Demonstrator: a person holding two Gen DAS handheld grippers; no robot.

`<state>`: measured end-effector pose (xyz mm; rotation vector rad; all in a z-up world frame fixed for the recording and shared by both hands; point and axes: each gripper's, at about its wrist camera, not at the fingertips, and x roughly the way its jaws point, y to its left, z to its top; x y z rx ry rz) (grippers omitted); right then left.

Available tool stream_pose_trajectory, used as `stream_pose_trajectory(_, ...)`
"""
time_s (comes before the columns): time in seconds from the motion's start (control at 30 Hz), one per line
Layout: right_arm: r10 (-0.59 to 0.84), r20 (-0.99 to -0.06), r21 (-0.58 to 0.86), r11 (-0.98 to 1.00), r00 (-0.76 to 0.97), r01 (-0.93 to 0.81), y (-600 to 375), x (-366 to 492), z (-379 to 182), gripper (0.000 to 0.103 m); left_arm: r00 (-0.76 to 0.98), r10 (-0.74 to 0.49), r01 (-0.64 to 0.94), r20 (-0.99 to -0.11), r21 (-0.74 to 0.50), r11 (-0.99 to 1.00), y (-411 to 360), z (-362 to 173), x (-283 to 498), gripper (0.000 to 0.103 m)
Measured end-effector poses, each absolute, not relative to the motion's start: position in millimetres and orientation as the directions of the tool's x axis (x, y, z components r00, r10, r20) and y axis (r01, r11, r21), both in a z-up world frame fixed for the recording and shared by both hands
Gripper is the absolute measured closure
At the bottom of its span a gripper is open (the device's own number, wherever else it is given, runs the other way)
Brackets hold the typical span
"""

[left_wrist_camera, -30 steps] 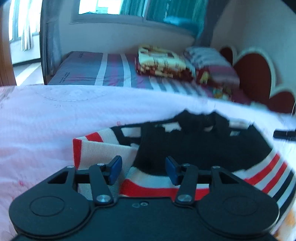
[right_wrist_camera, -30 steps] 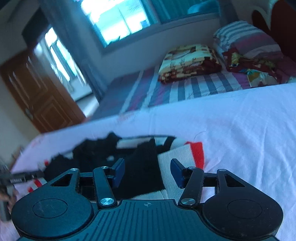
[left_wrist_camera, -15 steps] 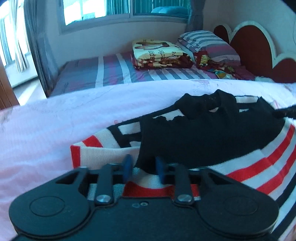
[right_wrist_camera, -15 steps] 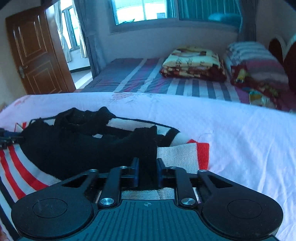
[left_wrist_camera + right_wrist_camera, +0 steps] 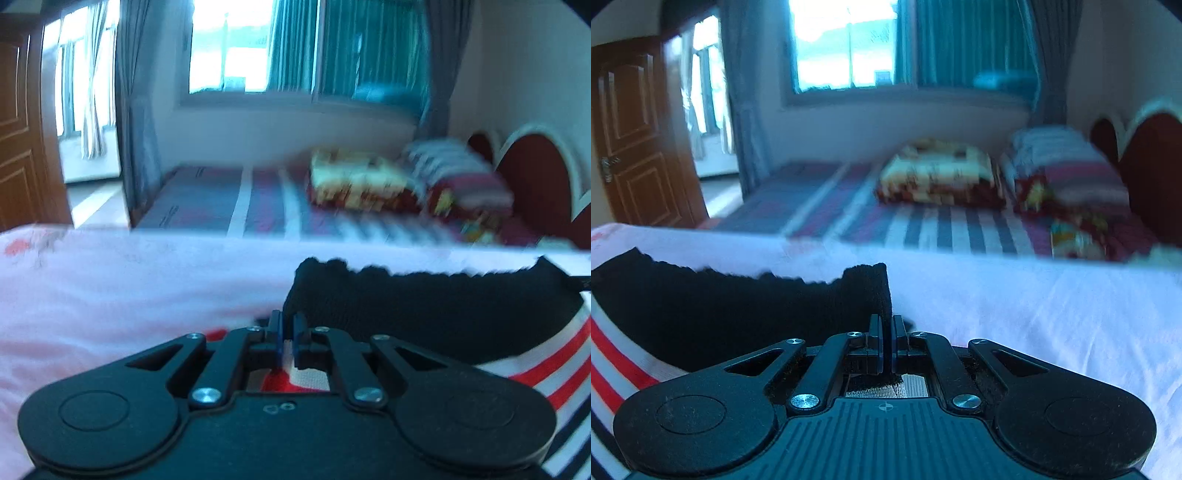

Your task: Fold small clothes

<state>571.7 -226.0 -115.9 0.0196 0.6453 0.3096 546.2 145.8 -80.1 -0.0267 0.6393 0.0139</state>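
Pinching striped knit sweater (image 5: pixel 461 321) at both near corners: left gripper (image 5: pixel 287 334) clamped on red-and-white ribbed hem, right gripper (image 5: pixel 886 336) clamped on black knit edge, jaws of both just closing to narrow slit with fabric between. Sweater lies on pale pink sheet (image 5: pixel 129 288), black fuzzy layer bunched over white, red, navy stripes. Behind: striped bed (image 5: pixel 923 221), folded patterned blanket (image 5: pixel 938 177), scalloped red headboard (image 5: pixel 535 177), blurred.
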Motion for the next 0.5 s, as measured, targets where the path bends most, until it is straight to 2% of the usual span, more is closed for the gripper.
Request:
stream_pose_trajectory(0.07, 0.253, -0.642, 0.089, 0.962, 0.724, -0.257, -221, 580, -135, 0.100, 0.760, 0.035, -0.029, -0.649, 0.020, 0.999, 141, -100, 558, 0.098)
stream_pose_trajectory(0.17, 0.259, -0.640, 0.111, 0.963, 0.723, -0.247, -225, 578, -136, 0.100, 0.770, 0.075, -0.027, -0.634, 0.084, 0.996, 131, -100, 558, 0.099)
stream_pose_trajectory(0.2, 0.253, -0.644, 0.106, 0.964, 0.722, -0.244, -225, 578, -133, 0.099, 0.775, 0.076, -0.018, -0.627, 0.098, 0.995, 130, -99, 557, 0.095)
stream_pose_trajectory(0.23, 0.233, -0.636, 0.079, 0.968, 0.736, -0.238, -225, 575, -126, 0.097, 0.782, 0.087, -0.034, -0.617, 0.097, 0.995, 131, -95, 555, 0.076)
stream_pose_trajectory(0.27, 0.220, -0.612, 0.058, 0.971, 0.760, -0.234, -223, 569, -117, 0.084, 0.798, 0.119, -0.066, -0.591, 0.111, 0.992, 131, -88, 549, 0.062)
stream_pose_trajectory(0.3, 0.237, -0.583, 0.052, 0.965, 0.777, -0.255, -220, 563, -109, 0.069, 0.829, 0.149, -0.085, -0.540, 0.141, 0.986, 125, -82, 538, 0.036)
stream_pose_trajectory(0.33, 0.282, -0.567, 0.065, 0.952, 0.774, -0.299, -216, 559, -102, 0.065, 0.862, 0.149, -0.081, -0.484, 0.158, 0.984, 117, -75, 532, 0.026)
stream_pose_trajectory(0.37, 0.322, -0.569, 0.080, 0.937, 0.757, -0.339, -205, 558, -99, 0.065, 0.872, 0.121, -0.047, -0.475, 0.164, 0.985, 105, -70, 532, 0.028)
stream_pose_trajectory(0.43, 0.363, -0.590, 0.077, 0.914, 0.721, -0.397, -174, 561, -99, 0.065, 0.847, 0.090, 0.015, -0.523, 0.192, 0.981, 71, -67, 544, 0.037)
stream_pose_trajectory(0.5, 0.395, -0.622, 0.084, 0.892, 0.676, -0.444, -144, 563, -108, 0.065, 0.826, 0.021, 0.082, -0.563, 0.157, 0.984, 43, -73, 552, 0.036)
